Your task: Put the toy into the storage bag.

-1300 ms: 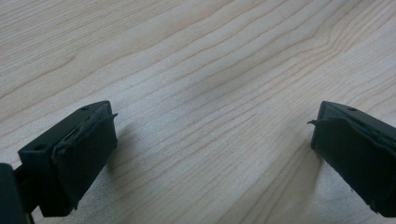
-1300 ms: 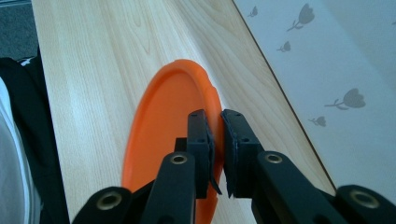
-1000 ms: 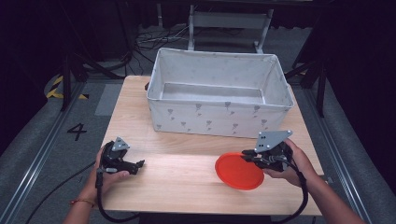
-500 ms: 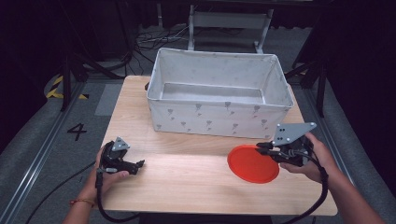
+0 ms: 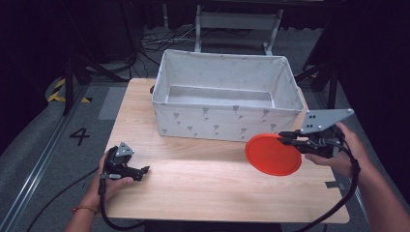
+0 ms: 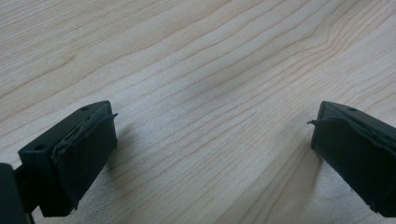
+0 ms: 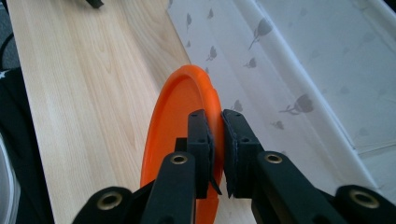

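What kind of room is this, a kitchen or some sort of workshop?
Probably a lab or recording studio, not a kitchen: a bare wooden table stands among dark surroundings, cables trail across the grey floor, and a number 4 is marked on it.

We see a round orange plate (image 5: 273,154) with a raised rim, held off the wooden table (image 5: 203,188) near its right side, just in front of the white fabric bin (image 5: 225,123). The right gripper (image 5: 290,138) pinches its edge (image 7: 215,121).
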`<state>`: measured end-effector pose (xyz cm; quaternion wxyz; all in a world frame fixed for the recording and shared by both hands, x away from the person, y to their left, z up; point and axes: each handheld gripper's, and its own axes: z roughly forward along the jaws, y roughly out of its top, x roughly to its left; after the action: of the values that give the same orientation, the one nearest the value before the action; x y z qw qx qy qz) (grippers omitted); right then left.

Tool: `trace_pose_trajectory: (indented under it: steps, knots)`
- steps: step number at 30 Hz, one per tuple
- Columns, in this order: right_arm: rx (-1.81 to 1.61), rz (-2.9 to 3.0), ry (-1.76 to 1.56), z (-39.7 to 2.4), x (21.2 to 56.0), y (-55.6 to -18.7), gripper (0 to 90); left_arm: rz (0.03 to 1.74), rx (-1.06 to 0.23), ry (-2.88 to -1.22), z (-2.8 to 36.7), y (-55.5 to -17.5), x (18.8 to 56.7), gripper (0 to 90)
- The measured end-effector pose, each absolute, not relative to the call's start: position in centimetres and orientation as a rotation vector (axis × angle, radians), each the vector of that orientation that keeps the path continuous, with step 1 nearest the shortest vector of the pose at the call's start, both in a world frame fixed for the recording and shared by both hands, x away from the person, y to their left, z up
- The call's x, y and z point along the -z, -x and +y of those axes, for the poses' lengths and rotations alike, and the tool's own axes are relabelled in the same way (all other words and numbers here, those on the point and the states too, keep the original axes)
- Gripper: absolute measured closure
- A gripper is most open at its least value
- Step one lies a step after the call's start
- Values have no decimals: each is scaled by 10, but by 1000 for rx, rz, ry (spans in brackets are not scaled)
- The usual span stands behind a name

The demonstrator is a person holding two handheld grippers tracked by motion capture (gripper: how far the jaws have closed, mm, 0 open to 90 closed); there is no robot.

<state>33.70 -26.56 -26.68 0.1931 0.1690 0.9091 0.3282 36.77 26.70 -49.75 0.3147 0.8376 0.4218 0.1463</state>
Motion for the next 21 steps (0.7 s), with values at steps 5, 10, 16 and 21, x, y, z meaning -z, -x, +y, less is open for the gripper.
trace_pose_trajectory:
  steps: [5, 10, 16, 21]
  knots:
    - [-897, 2553, -461, -265, 251, -341, 824, 1109, -390, -2208, 267, -368, 497, 7]
    - [-869, 2563, -445, -262, 240, -344, 824, 1112, -386, -2207, 267, -368, 497, 7]
    - [-857, 2548, -432, -259, 224, -346, 824, 1112, -386, -2207, 267, -368, 497, 6]
    - [-887, 2523, -436, -260, 210, -350, 824, 1113, -388, -2207, 267, -367, 497, 7]
